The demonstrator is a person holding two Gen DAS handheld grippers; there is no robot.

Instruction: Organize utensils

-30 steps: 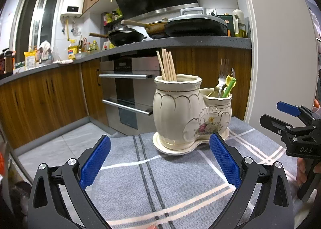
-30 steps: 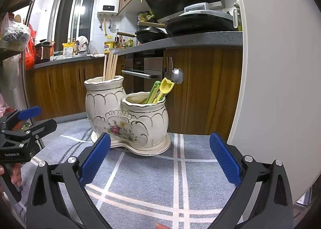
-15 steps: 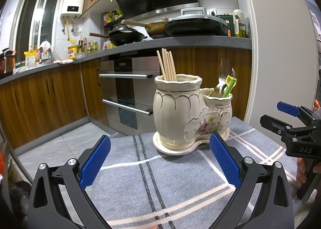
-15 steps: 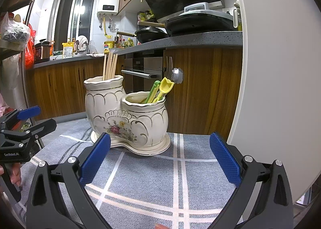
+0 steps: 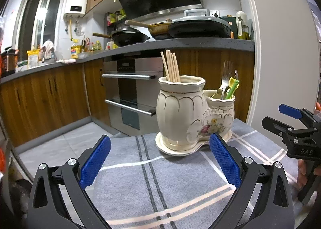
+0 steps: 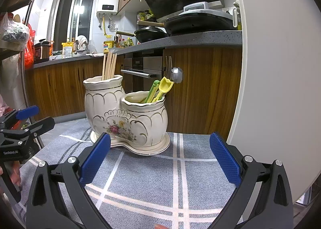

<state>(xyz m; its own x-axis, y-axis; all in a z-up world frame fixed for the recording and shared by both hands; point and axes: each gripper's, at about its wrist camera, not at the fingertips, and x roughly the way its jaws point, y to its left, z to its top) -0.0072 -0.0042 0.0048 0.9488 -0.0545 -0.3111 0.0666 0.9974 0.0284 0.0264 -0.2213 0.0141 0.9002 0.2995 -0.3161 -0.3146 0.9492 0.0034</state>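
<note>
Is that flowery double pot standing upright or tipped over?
Upright. The ceramic holder sits flat on its saucer, with chopsticks standing up from the taller pot.

Before you: one double ceramic holder (image 5: 192,116), five chopsticks (image 5: 171,67), one fork (image 5: 226,76), two hand-held grippers (image 5: 159,161).

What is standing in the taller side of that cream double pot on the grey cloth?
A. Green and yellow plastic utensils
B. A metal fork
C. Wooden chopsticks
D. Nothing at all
C: the wooden chopsticks rise from the taller side of the pot, while the fork and the green and yellow plastic utensils sit in the shorter side.
</note>
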